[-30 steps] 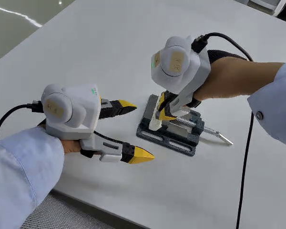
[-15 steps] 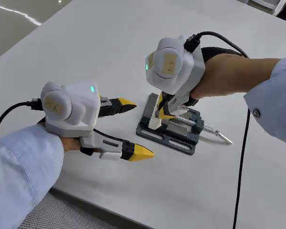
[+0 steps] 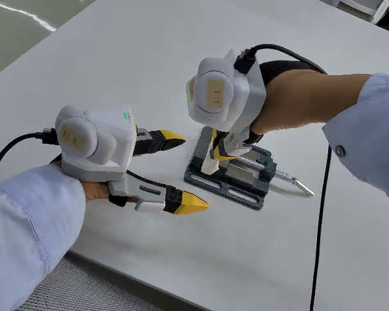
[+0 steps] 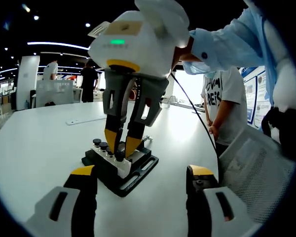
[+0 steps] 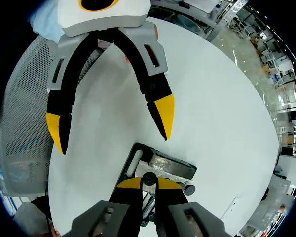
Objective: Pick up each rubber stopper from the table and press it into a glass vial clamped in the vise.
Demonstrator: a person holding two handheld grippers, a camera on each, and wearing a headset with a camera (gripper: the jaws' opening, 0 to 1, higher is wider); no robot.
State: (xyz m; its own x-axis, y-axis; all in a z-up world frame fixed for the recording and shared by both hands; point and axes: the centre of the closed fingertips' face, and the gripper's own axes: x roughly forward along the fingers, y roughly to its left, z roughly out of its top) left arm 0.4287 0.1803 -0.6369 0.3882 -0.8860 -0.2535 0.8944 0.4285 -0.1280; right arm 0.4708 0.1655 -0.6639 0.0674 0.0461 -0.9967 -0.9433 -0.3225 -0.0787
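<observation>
A dark vise (image 3: 228,187) stands on the white table (image 3: 117,58). My right gripper (image 3: 215,157) points straight down over the vise, shut on a black rubber stopper (image 5: 149,178) at the vise jaws. In the left gripper view that stopper (image 4: 119,156) sits between the right gripper's yellow fingertips (image 4: 132,146), above a pale vial (image 4: 123,168). Two more stoppers (image 4: 100,144) cap vials further along the vise (image 4: 130,180). My left gripper (image 3: 181,172) hovers open to the left of the vise, holding nothing.
The vise's screw handle (image 3: 290,181) sticks out to the right. A black cable (image 3: 321,214) runs down the table's right side. The near table edge (image 3: 142,288) is close below the left gripper. People (image 4: 222,98) stand beyond the table.
My right gripper has shifted slightly left and tilted over the vise, still shut on the stopper. The left gripper has barely moved.
</observation>
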